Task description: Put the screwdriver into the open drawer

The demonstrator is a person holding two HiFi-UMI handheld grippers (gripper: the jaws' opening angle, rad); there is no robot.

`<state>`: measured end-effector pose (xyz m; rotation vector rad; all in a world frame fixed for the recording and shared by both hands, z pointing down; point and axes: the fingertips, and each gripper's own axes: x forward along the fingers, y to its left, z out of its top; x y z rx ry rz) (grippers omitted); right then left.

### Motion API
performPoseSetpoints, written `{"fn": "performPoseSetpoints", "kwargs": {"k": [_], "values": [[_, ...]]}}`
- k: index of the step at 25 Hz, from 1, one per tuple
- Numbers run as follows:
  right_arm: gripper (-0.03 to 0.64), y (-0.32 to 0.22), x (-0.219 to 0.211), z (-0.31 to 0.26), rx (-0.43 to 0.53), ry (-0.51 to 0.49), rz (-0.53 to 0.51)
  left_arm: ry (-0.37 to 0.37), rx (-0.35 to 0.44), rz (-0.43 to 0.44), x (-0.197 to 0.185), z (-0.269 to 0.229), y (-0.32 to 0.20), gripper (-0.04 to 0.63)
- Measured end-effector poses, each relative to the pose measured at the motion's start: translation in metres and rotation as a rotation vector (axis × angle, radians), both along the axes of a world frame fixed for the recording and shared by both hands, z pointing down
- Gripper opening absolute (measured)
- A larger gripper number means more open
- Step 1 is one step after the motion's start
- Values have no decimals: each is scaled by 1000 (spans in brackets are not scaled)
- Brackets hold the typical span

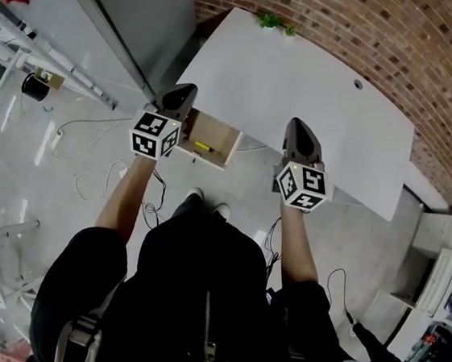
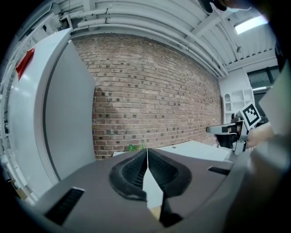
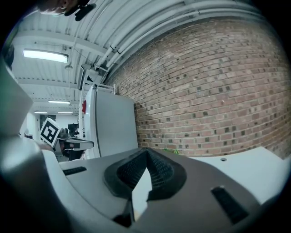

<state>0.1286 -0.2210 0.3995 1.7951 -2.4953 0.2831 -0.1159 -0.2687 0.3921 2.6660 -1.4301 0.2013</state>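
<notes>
both grippers have their jaws pressed together with nothing between them: the left gripper (image 1: 180, 98) (image 2: 147, 159) hangs above the left side of the drawer, and the right gripper (image 1: 299, 132) (image 3: 146, 157) hangs over the table's near edge, apart from the drawer on its right. the screwdriver (image 1: 201, 146), as far as i can judge, is the small yellow thing lying on the floor of the drawer (image 1: 219, 133) towards its front wall; it is too small in the head view to be sure, and neither gripper view shows it. if that is right, the placing looks done, and the step in hand is only to get clear. doing that well would mean lifting the left gripper straight up and away, so that it touches neither the drawer's side wall nor the table's edge, and keeping the jaws closed so nothing catches. the drawer is pulled out from under the near edge of the table (image 1: 302, 79), towards its left corner, and i can see nothing in its pale wooden inside but the yellow thing. the tabletop itself is bare except for a small hole (image 1: 358, 84) near its right edge and a green plant (image 1: 270, 19) at its far edge, against the brick wall (image 1: 350, 20). a tall grey cabinet (image 1: 116, 9) stands beyond the table's left edge.
</notes>
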Motion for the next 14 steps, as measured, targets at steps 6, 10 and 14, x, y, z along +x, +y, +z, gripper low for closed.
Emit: {"fn": "performPoseSetpoints", "kwargs": {"k": [6,10,14], "values": [[-2,4,-4,1,1,5,-1,4,-4,4,-3,5,4,28],[-2,8,-9,4,-4,2,-4,6,-16,4,-5,11,10,28],[-2,13,-12,3,-11,0,-10,7,-25,7,-4,13,16,28]]}}
